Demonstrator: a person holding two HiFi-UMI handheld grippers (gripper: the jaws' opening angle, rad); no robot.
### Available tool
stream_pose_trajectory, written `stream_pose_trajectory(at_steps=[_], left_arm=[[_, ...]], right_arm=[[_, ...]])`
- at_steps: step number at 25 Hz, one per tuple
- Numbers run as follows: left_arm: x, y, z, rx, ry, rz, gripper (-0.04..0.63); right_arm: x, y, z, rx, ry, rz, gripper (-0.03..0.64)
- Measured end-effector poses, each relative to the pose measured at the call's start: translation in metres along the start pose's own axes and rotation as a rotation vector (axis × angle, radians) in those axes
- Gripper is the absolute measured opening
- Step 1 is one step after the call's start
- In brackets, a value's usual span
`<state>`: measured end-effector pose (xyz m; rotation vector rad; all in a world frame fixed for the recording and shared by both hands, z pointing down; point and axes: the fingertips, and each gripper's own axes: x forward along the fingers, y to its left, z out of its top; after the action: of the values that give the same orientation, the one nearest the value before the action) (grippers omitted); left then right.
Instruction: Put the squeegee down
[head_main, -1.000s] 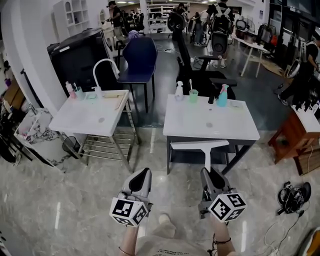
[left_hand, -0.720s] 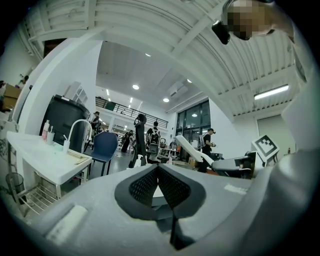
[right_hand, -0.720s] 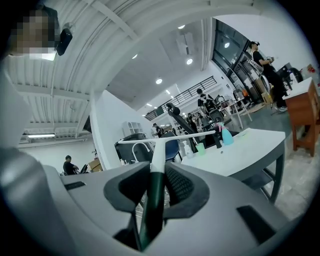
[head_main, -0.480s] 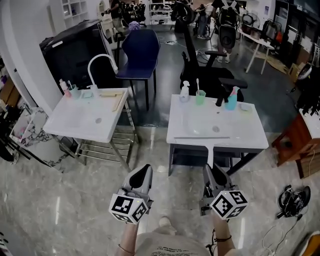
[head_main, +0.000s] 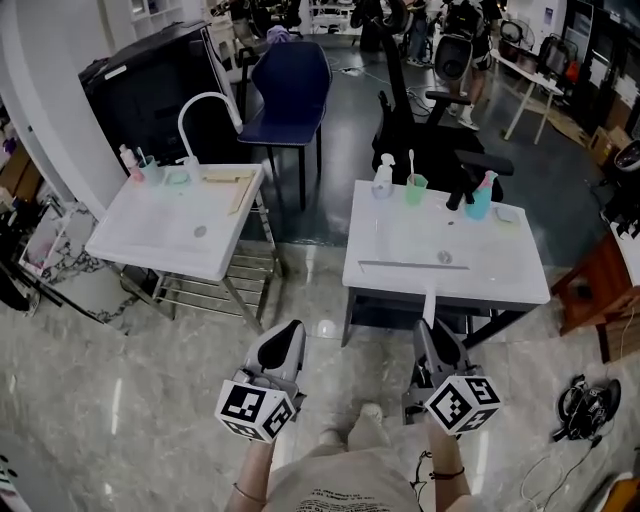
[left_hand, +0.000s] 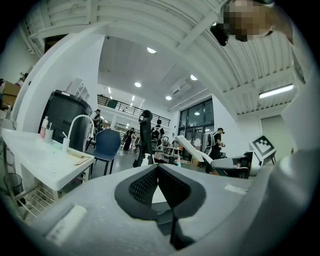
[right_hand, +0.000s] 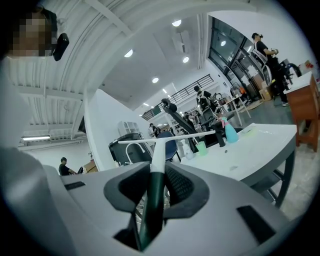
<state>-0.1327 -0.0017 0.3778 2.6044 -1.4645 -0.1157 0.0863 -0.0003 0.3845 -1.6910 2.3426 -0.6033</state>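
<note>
One white T-shaped squeegee (head_main: 410, 266) (right_hand: 165, 137), dark green handle (right_hand: 150, 200) clamped in my right gripper (head_main: 431, 338) (right_hand: 152, 187), reaches over the white basin table (head_main: 525, 292); my left gripper (head_main: 285, 345) (left_hand: 158, 181) is closed, empty.

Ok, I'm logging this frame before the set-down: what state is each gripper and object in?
right gripper: shut on the squeegee's handle.
squeegee: held, blade level, out over the right sink table.
left gripper: fingers shut, empty.
green cup: upright, toothbrush standing in it.
spray bottle: upright.
</note>
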Motion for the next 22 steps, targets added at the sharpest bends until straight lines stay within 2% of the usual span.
stream_pose_trajectory(at_steps=[7,14,22], left_arm=[[0.036,0.012,0.000,0.005,0.002,0.003,0.023],[0.105,0.030,0.003,0.013,0.005,-0.013,0.022],[0.185,0.052,0.010,0.000,0.016,0.004,0.022]], right_arm=[[0.030,-0.018,0.010,0.005,-0.017,-0.006,0.097],[0.090,-0.050,0.027,0.017,-0.027,-0.022,0.097],[0.168,-0.081,0.047,0.017,0.018,-0.008,0.097]])
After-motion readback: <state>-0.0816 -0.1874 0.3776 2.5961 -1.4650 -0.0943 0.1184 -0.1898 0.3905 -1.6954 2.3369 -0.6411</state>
